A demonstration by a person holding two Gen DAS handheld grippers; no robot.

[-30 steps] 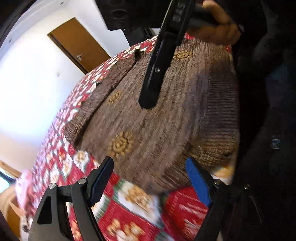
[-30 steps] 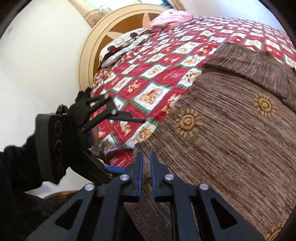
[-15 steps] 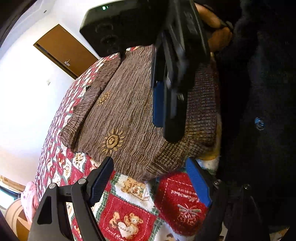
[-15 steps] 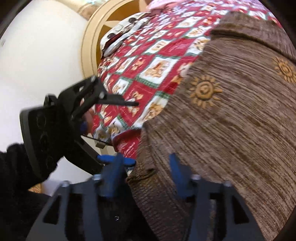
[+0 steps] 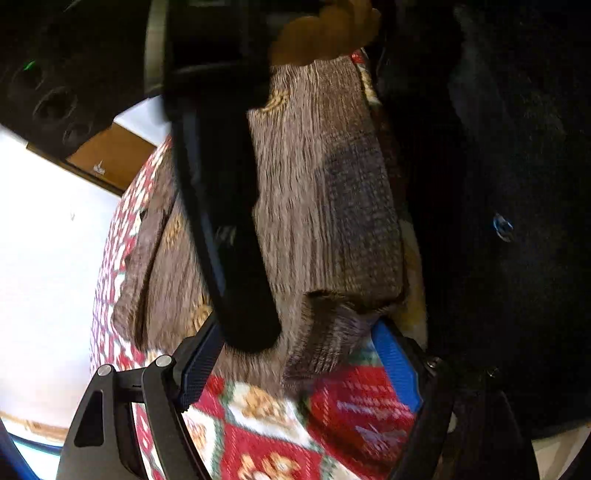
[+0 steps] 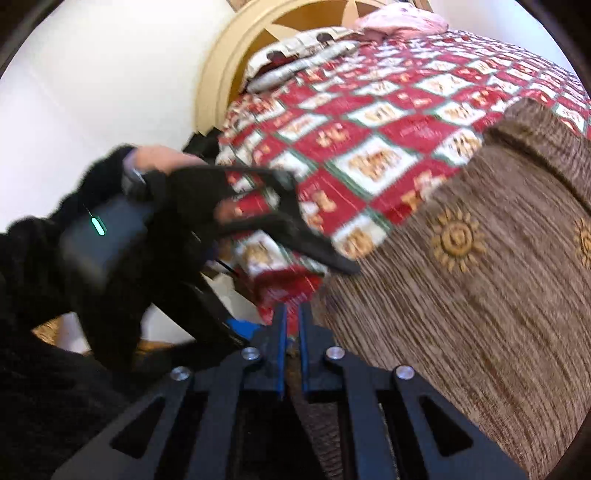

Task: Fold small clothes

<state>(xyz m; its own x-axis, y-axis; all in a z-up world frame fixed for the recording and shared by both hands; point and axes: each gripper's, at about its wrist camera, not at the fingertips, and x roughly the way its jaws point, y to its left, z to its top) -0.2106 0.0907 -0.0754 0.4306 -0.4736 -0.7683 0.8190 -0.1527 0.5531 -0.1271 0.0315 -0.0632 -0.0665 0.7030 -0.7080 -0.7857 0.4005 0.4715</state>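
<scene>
A brown knit sweater (image 5: 325, 192) with gold sun motifs (image 6: 458, 236) lies flat on a red Christmas patchwork bedspread (image 6: 369, 147). My right gripper (image 6: 291, 332) is closing tight on the sweater's near hem at the bed edge, with brown knit between its blue pads. In the left wrist view the right gripper (image 5: 247, 325) hangs as a dark bar across the sweater. My left gripper (image 5: 295, 365) stands open. The sweater's hem corner (image 5: 321, 343) lies between its fingers, and the pads are apart from it. The left gripper (image 6: 295, 299) also shows beside the hem in the right wrist view.
A round wooden headboard (image 6: 221, 74), pillows (image 6: 295, 62) and a pink cloth (image 6: 399, 22) are at the bed's far end. A brown door (image 5: 110, 158) is in a white wall. The person's dark coat (image 5: 498, 221) fills the right side by the bed edge.
The right gripper opened, shifted along the hem and shut again on the sweater's edge. The left gripper rolled and now straddles the hem corner, still open.
</scene>
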